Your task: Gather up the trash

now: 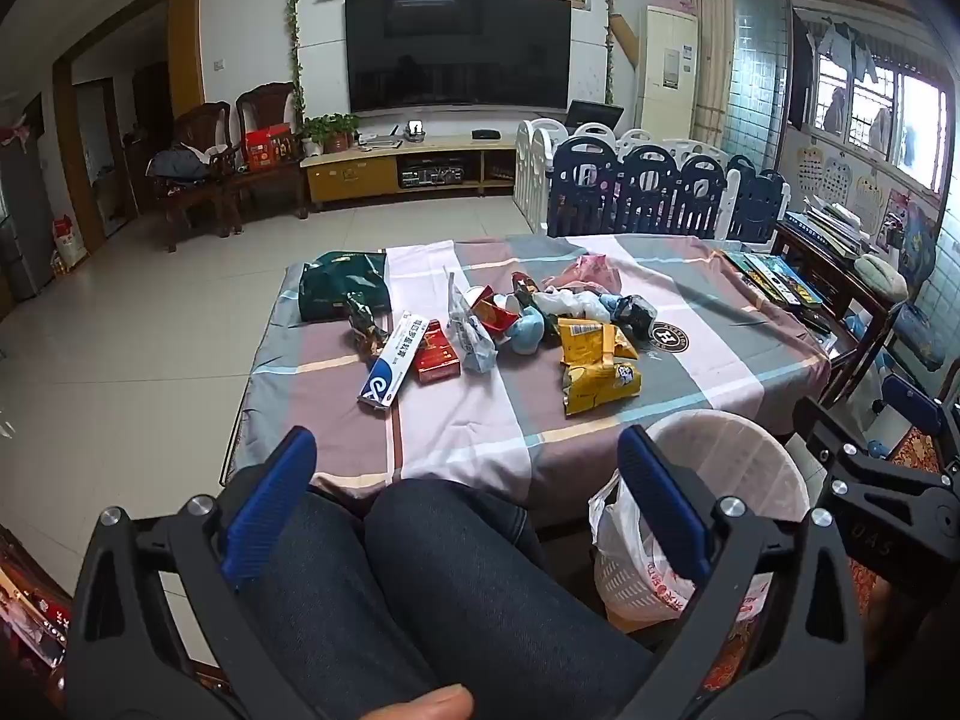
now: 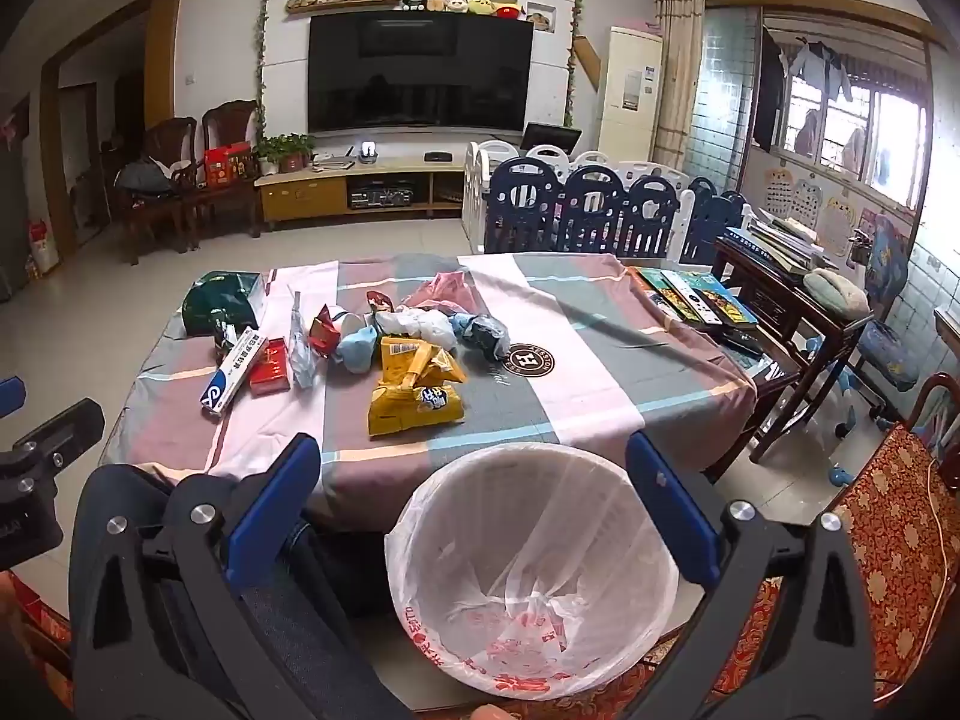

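Two grippers sit low over your lap, jaws spread wide and holding nothing — the left gripper (image 1: 468,510) above your denim knees, the right gripper (image 2: 474,516) framing the white plastic wastebasket lined with a thin printed bag (image 2: 528,576), which looks empty. The trash lies untouched in a cluster on the desk with the pink-and-grey checked cloth (image 1: 750,354): a crumpled yellow snack bag (image 1: 594,372), a red carton (image 1: 435,354), a long white-and-blue box (image 1: 390,363), wrappers behind. You seem to be at the very start. The yellow bag lies nearest the bin — reach forward, pinch a raised fold, then carry it over the rim.
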### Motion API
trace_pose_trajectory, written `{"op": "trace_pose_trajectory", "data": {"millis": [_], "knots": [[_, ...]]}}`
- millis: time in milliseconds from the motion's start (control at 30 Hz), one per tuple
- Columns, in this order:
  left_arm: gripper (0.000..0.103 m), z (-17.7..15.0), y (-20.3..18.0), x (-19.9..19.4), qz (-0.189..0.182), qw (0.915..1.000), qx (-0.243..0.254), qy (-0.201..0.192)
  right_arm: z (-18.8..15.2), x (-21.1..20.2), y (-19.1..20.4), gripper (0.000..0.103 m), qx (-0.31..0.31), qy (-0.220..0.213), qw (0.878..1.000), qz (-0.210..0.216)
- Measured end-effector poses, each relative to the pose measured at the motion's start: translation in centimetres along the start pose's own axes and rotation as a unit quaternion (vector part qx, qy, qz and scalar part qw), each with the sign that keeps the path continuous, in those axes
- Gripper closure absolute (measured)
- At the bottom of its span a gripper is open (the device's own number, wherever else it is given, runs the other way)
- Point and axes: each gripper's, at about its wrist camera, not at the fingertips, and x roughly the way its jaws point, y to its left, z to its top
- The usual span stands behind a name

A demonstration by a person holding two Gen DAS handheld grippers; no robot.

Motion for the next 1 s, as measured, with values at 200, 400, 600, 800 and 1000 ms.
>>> {"op": "trace_pose_trajectory", "data": {"millis": [200, 400, 600, 800, 1000], "knots": [[0.003, 0.0, 0.0, 0.0, 0.004, 1.0, 0.0, -0.001, 0.1, 0.0, -0.1, 0.003, 0.011, -0.002, 1.0, 0.004], [0.003, 0.2, 0.1, 0.1, 0.005, 1.0, 0.0, -0.003, 0.0, 0.1, -0.9, 0.003, 0.025, -0.002, 1.0, 0.013], [0.003, 0.1, 0.0, 0.0, 0.006, 1.0, 0.0, -0.005, -0.3, -0.2, -1.0, 0.003, 0.026, -0.008, 1.0, 0.012], [0.003, 0.1, 0.1, 0.0, 0.006, 1.0, 0.0, -0.003, -0.2, -0.2, -0.9, 0.003, 0.025, -0.008, 1.0, 0.012], [0.003, -0.1, 0.0, 0.0, 0.006, 1.0, 0.0, -0.003, -0.3, 0.0, -0.8, 0.003, 0.024, -0.01, 1.0, 0.01]]}}
